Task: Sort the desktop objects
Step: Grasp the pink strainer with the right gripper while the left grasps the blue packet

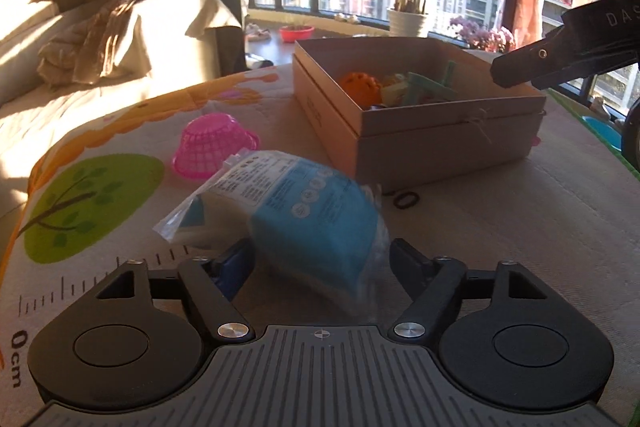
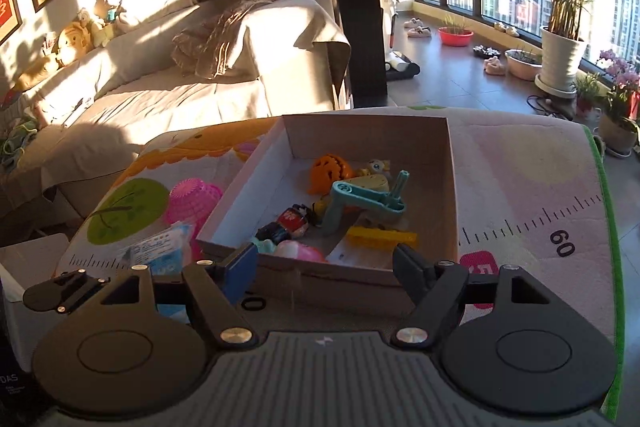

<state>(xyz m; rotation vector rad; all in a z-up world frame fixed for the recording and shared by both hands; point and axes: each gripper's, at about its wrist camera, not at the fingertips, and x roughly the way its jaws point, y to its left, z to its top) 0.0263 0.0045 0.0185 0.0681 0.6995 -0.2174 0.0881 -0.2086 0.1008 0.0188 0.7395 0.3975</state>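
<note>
Left claw (image 1: 322, 263) straddles one blue packet (image 1: 296, 211); right claw (image 2: 326, 267) gapes empty over one box (image 2: 452, 187).

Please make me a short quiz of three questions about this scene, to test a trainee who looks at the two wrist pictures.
1. True or false: the pink basket lies upside down on the mat, outside the cardboard box.
2. The blue bag is between the fingers of: A) the left gripper; B) the right gripper; C) neither.
3. Fill in: the ball-like toy inside the box is ___ in colour.

Key: 1 true; 2 A; 3 orange.
</note>
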